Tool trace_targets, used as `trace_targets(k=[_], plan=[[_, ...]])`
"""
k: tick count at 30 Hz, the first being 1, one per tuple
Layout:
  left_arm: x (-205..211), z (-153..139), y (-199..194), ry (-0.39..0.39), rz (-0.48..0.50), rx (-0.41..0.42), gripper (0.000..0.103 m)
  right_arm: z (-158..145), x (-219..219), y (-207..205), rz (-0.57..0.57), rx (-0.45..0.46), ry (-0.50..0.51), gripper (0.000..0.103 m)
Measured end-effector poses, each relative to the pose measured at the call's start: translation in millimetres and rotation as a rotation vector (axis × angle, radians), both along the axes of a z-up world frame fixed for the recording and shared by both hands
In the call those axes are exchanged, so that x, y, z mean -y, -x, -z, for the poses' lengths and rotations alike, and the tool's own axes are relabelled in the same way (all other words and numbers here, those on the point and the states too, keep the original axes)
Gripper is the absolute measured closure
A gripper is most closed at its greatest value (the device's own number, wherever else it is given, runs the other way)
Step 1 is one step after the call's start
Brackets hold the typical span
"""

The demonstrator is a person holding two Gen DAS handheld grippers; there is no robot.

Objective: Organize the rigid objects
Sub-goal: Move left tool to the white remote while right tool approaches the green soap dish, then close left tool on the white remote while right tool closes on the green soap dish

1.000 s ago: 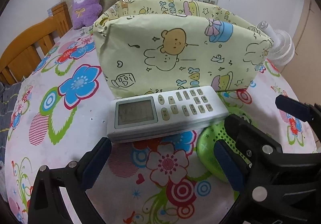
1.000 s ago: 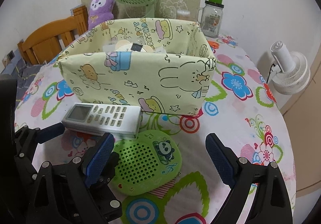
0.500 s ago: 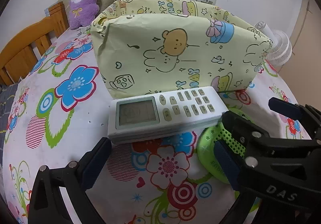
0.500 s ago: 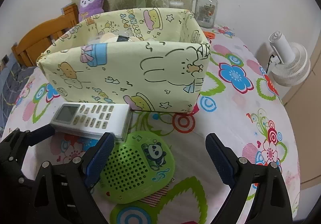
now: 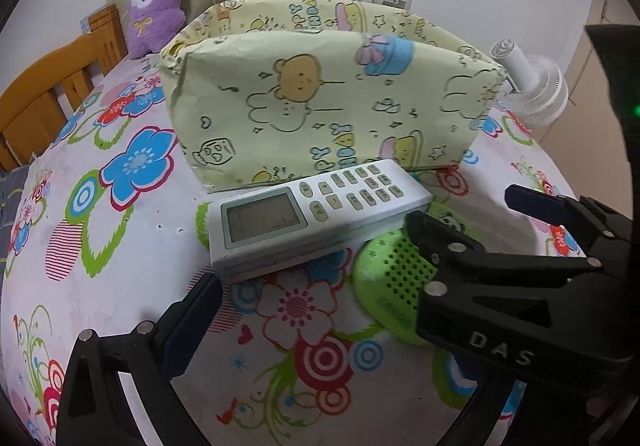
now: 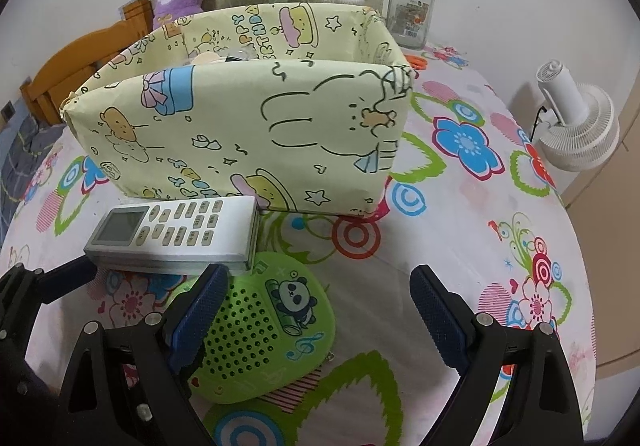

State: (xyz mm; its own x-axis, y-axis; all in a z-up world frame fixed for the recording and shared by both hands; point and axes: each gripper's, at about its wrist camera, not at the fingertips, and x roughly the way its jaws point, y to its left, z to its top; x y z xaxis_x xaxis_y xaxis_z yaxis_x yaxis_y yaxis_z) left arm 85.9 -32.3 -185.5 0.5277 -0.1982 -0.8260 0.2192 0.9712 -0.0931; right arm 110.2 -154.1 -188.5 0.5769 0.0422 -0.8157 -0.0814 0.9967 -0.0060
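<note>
Both grippers have crept closer, right gripper [image 6: 314, 312] jaws wide apart above the green speaker [image 6: 260, 338], left gripper [image 5: 316, 310] apparently open, so straddle it squarely, clear of the remote [image 6: 176, 232], before lifting it into the fabric bin [image 6: 240, 126].

Both wrist views look steeply down and forward, close over the flowered bench [image 5: 132, 286]. Shared: remote [image 5: 316, 214], green speaker [image 6: 260, 338], yellow box [image 6: 248, 126]. Left view sits further left.

A white remote control [image 5: 320, 212] is seen lying against a yellow cartoon-print storage box [image 5: 332, 94], partly overlapping a green perforated case [image 5: 390, 278].
</note>
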Motion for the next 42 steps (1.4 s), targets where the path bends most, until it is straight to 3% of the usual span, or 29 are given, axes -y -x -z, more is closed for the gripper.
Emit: trace_targets(k=[12,22,31,42], plan=[[31.4,-6.0,19.5,-0.012,0.073,0.015,0.000,0.6,27.5,8.9,0.048,0.001,-0.009,0.009],[35.3,-13.9,28.9,-0.116,0.084,0.063,0.000,-5.2,45.9,22.7,0.060,0.005,-0.036,0.009],[26.8,-18.2,10.0,-0.154,0.083,0.055,0.000,-18.3,42.8,32.4,0.023,0.007,-0.047,0.009],[38.8,-20.3,-22.0,-0.190,0.164,0.062,0.000,-30.1,44.4,16.7,0.033,0.010,-0.038,0.009]])
